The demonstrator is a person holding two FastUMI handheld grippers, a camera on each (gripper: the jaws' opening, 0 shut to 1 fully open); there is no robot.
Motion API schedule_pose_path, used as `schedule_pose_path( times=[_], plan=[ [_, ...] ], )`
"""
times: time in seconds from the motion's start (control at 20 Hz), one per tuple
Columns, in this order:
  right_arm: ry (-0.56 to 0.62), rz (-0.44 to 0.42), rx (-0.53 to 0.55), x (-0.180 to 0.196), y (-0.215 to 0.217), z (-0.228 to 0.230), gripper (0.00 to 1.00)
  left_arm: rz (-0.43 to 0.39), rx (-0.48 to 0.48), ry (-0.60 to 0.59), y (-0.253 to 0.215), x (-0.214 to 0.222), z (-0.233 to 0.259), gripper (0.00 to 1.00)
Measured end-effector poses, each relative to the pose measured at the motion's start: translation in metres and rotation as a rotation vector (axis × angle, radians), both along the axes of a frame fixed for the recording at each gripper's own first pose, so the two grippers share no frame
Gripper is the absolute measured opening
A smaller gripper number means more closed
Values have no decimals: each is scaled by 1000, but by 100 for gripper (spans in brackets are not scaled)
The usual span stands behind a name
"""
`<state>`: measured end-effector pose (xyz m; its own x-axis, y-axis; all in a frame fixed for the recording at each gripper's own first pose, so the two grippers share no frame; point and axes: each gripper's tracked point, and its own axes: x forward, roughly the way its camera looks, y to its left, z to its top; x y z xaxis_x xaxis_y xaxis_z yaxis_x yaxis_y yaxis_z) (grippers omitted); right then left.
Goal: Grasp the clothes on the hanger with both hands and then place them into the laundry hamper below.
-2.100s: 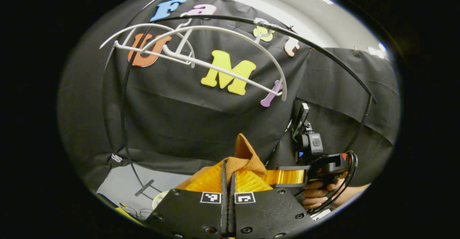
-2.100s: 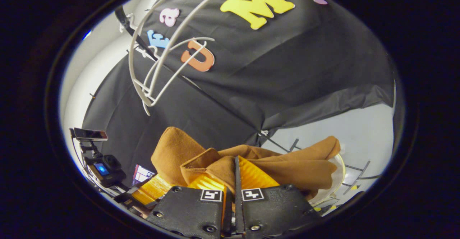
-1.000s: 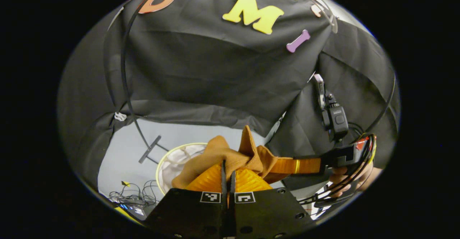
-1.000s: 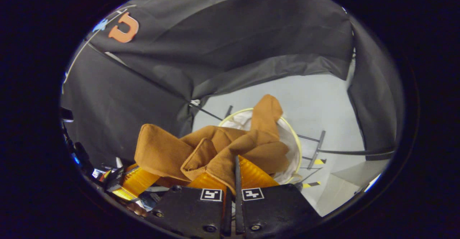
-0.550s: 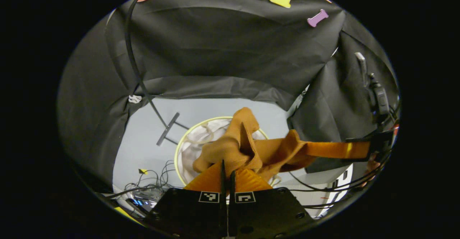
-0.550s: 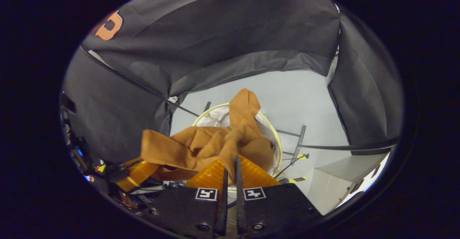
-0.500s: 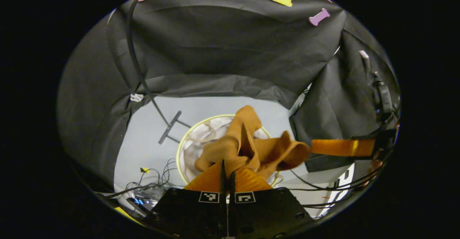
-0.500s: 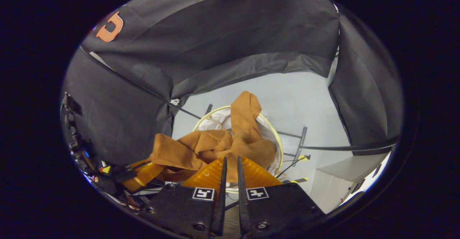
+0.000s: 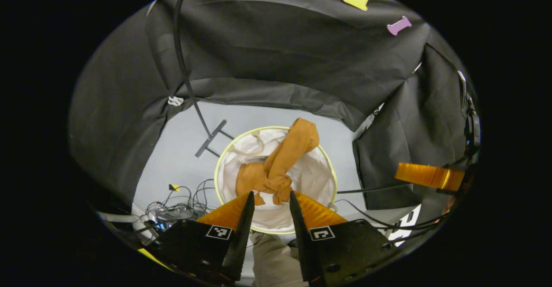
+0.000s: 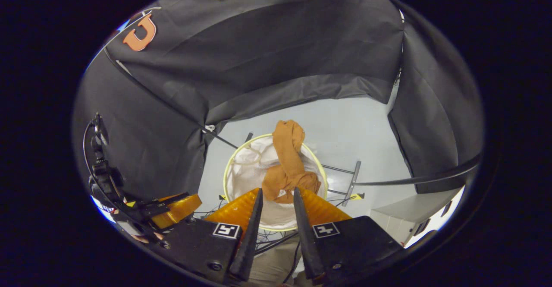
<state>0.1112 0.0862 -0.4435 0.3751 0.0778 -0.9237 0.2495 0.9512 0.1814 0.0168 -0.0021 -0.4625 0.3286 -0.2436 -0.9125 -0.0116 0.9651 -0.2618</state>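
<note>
Both grippers are held above the laundry hamper (image 9: 219,170), pointing down toward it. In the left gripper view, the left gripper (image 9: 270,200) stands with its fingers spread apart and nothing between them; the gap frames the near part of the hamper's rim. In the right gripper view, the right gripper (image 10: 277,197) is likewise parted and empty, directed at the same hamper (image 10: 228,179). The brown garment (image 9: 276,168) lies inside the hamper on its white lining, bunched at the near side, with one long part draped up over the far rim (image 10: 288,157). The hamper stands on the grey floor (image 9: 181,149), beside the black foot of a clothes rack (image 9: 210,132). A tangle of cables (image 9: 177,205) lies on the floor near the hamper. The right gripper shows at the right edge of the left gripper view (image 9: 429,177), and the left gripper at the lower left of the right gripper view (image 10: 177,209), each well apart from the garment.
</note>
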Motion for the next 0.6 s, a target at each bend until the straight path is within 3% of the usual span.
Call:
schedule_pose_path(
  times=[0.05,0.15,0.2,0.25,0.35,0.4,0.45,0.5,0.6],
  plan=[
    [2,-1,-2,-4,-1,0,51,9,3,-3,0,-4,3,52],
    [2,-2,-1,-8,-4,2,59,24,14,-4,-2,-13,6,81],
    [-1,-3,-3,-10,-6,3,61,27,19,-5,-5,-18,8,66],
    [-5,-2,-4,-16,-10,6,63,30,28,-7,-6,-22,10,93],
    [-10,0,-10,-26,-17,15,67,46,52,0,-2,-34,13,100],
    [-18,3,-14,-27,-19,21,70,54,57,1,-4,-38,15,92],
    [-30,9,-24,-27,-20,23,71,60,61,1,-5,-40,17,100],
    [-37,13,-42,-29,-24,27,74,63,69,1,-4,-43,21,95],
    [-50,22,-74,-33,-33,35,77,63,90,-12,-4,-46,31,100]
  ],
)
